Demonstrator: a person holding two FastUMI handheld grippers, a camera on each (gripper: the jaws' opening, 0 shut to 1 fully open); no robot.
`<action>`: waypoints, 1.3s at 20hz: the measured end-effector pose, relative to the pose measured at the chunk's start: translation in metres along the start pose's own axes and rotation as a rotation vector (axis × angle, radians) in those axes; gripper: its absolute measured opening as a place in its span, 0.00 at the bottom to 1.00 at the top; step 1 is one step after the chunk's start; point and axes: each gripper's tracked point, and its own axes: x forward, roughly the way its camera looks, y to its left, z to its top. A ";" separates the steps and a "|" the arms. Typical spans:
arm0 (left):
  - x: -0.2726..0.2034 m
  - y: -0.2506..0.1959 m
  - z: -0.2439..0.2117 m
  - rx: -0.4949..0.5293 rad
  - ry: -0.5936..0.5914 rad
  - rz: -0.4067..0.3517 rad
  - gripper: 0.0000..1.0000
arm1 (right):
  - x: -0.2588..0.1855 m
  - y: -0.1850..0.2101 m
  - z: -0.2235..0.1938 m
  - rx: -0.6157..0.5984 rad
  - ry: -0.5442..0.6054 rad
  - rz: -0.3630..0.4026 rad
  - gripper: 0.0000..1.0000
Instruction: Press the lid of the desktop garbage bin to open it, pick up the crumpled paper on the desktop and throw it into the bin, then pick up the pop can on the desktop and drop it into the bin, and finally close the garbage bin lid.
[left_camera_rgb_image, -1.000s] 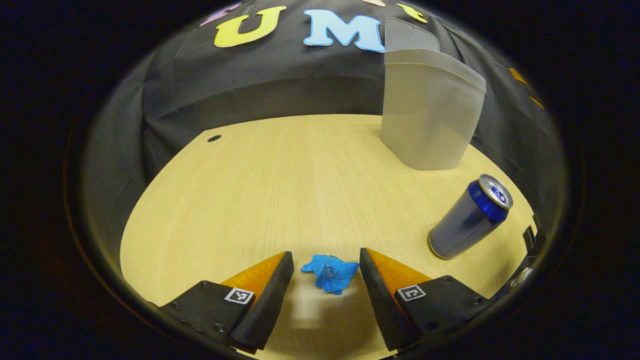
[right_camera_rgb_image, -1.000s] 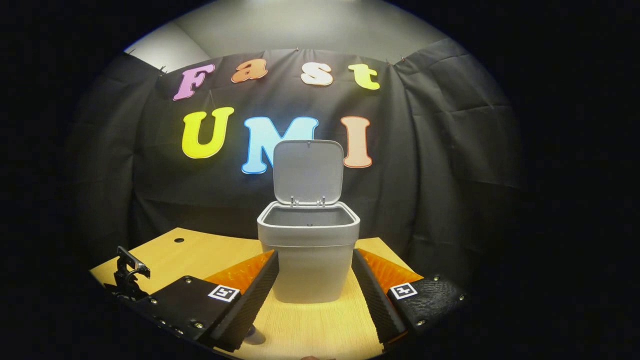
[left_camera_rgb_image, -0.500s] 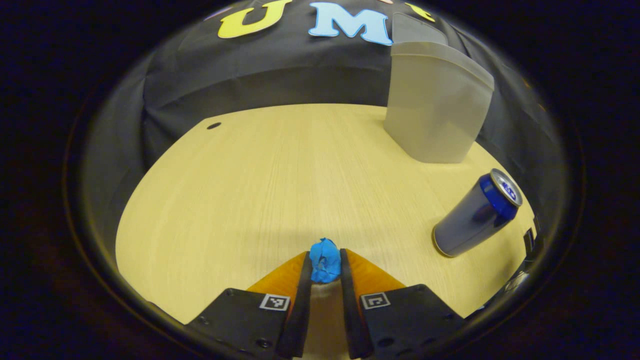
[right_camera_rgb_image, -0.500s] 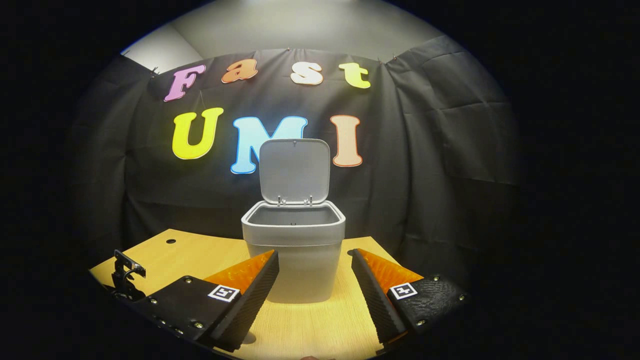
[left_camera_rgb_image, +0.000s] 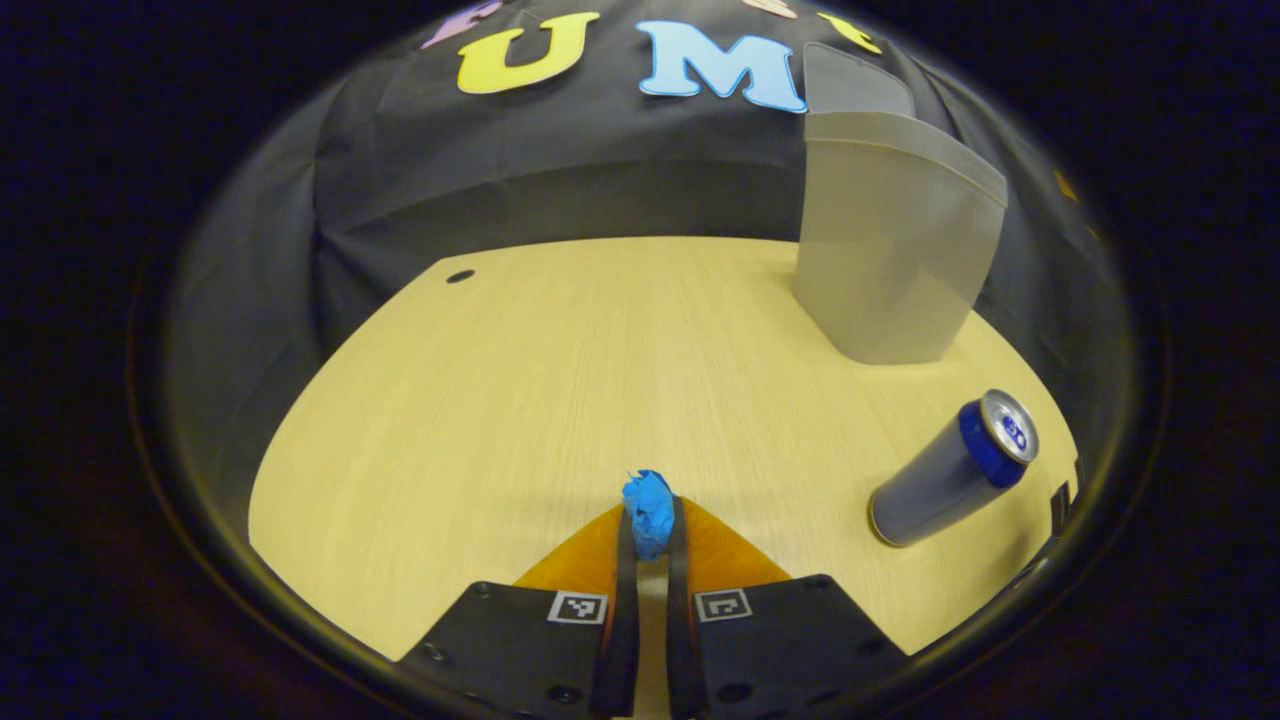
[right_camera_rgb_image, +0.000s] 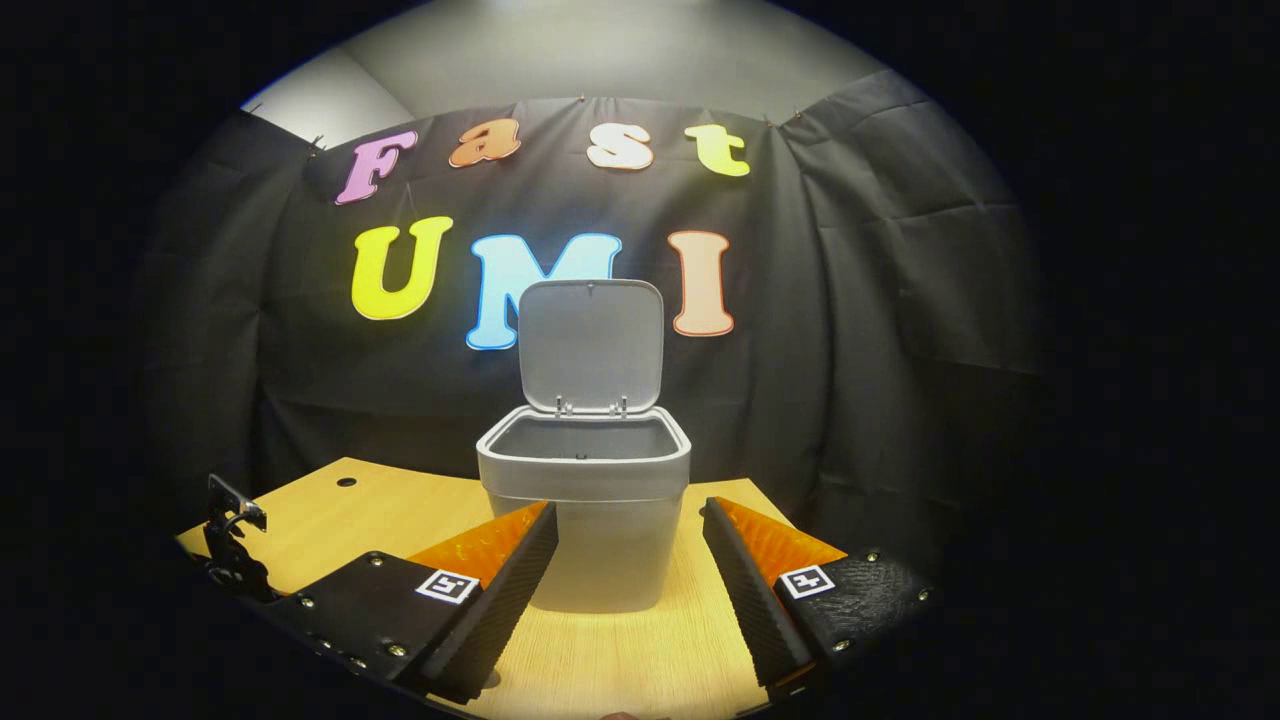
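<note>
1. In the left gripper view, the left gripper (left_camera_rgb_image: 648, 520) is pinching the blue crumpled paper (left_camera_rgb_image: 648, 510) between both fingers, clenched tight on it low over the near part of the wooden desktop (left_camera_rgb_image: 560, 380).
2. A wide bare stretch of desktop is lying open ahead and to the left of the paper, running out to the rounded far edge, where one small dark hole (left_camera_rgb_image: 460, 276) is sitting near the corner.
3. One pop can (left_camera_rgb_image: 950, 468) is standing to the right, close to the desktop's right edge and well apart from the paper.
4. One grey garbage bin (left_camera_rgb_image: 895, 255) is standing beyond the can at the far right.
5. In the right gripper view, the right gripper (right_camera_rgb_image: 625, 560) is hanging with its fingers spread wide and grasping nothing, in front of the bin (right_camera_rgb_image: 585, 520).
6. The bin's lid (right_camera_rgb_image: 590, 345) is standing upright, leaving the mouth open.
</note>
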 end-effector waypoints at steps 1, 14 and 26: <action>-0.002 -0.002 0.008 -0.006 -0.016 -0.005 0.18 | 0.002 0.000 0.003 -0.010 -0.009 0.005 0.94; -0.047 -0.052 0.151 0.005 -0.239 -0.083 0.18 | 0.012 -0.002 0.002 -0.052 -0.055 0.046 0.94; -0.068 -0.142 0.314 0.053 -0.500 -0.259 0.17 | 0.008 -0.025 -0.006 -0.055 -0.044 0.013 0.94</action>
